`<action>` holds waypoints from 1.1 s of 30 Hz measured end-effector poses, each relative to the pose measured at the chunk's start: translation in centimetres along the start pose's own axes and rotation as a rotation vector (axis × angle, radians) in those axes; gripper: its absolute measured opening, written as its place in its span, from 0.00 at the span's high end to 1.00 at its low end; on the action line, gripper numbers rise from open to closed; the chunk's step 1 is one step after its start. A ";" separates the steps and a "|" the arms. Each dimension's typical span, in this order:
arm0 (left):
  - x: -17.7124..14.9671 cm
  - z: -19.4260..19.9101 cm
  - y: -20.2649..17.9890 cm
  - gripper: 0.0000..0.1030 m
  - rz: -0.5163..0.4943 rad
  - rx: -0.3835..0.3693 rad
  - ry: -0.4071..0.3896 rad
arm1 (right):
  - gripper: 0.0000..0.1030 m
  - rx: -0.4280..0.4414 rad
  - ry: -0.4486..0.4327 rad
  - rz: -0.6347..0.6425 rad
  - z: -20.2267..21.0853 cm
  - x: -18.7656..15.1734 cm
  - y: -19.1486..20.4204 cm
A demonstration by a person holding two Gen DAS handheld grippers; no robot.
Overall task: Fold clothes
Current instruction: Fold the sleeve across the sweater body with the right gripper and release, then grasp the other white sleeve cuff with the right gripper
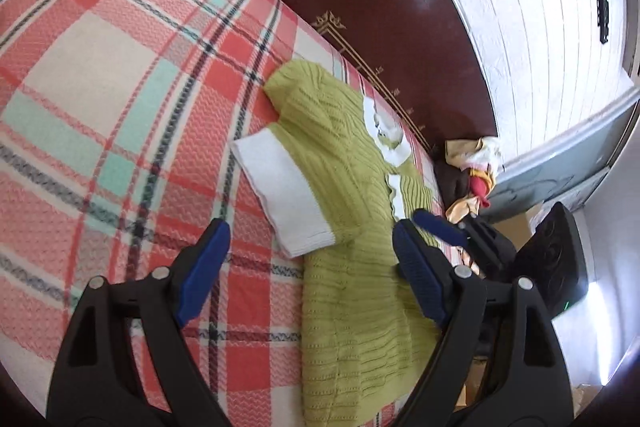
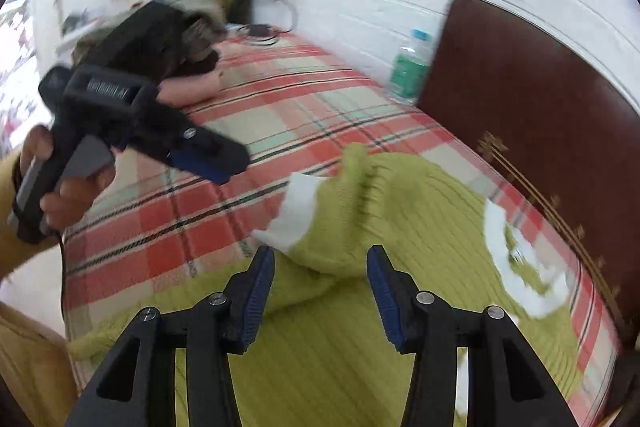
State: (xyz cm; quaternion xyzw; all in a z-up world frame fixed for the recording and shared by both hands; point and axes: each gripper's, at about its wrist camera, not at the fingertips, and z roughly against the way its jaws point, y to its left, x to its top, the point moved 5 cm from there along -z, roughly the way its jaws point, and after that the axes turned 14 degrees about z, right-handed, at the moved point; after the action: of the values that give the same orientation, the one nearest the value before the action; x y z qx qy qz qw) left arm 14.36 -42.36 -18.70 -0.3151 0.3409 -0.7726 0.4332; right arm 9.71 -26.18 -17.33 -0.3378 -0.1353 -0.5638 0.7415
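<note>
A green knit sweater (image 1: pixel 352 227) with white cuffs and collar lies on a plaid bed cover (image 1: pixel 120 67), one sleeve folded across its body, the white cuff (image 1: pixel 284 195) on top. My left gripper (image 1: pixel 308 243) is open and empty, above the sweater's left edge. The right gripper also shows in the left wrist view (image 1: pixel 440 227) at the sweater's right side. In the right wrist view the right gripper (image 2: pixel 320 267) is open and empty over the sweater (image 2: pixel 360 327), near the folded sleeve's cuff (image 2: pixel 296 219). The left gripper (image 2: pixel 208 163), hand-held, hovers above the bed at left.
A dark wooden headboard (image 1: pixel 380 7) runs along the bed's far edge. A pile of clothes (image 1: pixel 472 171) lies beyond the sweater. A green-labelled bottle (image 2: pixel 408 67) stands by the headboard. Dark clothes (image 2: pixel 160 39) lie at the bed's far end.
</note>
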 end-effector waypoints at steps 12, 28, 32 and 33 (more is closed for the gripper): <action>-1.9 2.5 3.1 0.18 0.026 0.035 0.001 | 0.95 0.110 0.136 0.051 -8.6 3.0 0.3; -5.5 -0.7 -1.6 0.18 -0.210 0.039 0.114 | 0.95 0.295 -0.148 -0.566 -5.2 6.0 -10.7; -5.9 -1.2 -1.8 0.18 -0.203 0.020 0.136 | 0.67 0.286 -0.055 -0.436 -5.6 5.9 -8.6; -6.0 -1.2 -1.6 0.18 -0.196 0.019 0.138 | 0.57 0.275 0.012 -0.338 -6.3 5.9 -7.0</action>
State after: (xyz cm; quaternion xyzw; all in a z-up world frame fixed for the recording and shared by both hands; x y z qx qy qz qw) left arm 15.27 -36.13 -19.21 -0.2887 0.3302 -0.8343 0.3340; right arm 4.02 -35.61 -16.06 -0.2027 -0.2612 -0.6585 0.6761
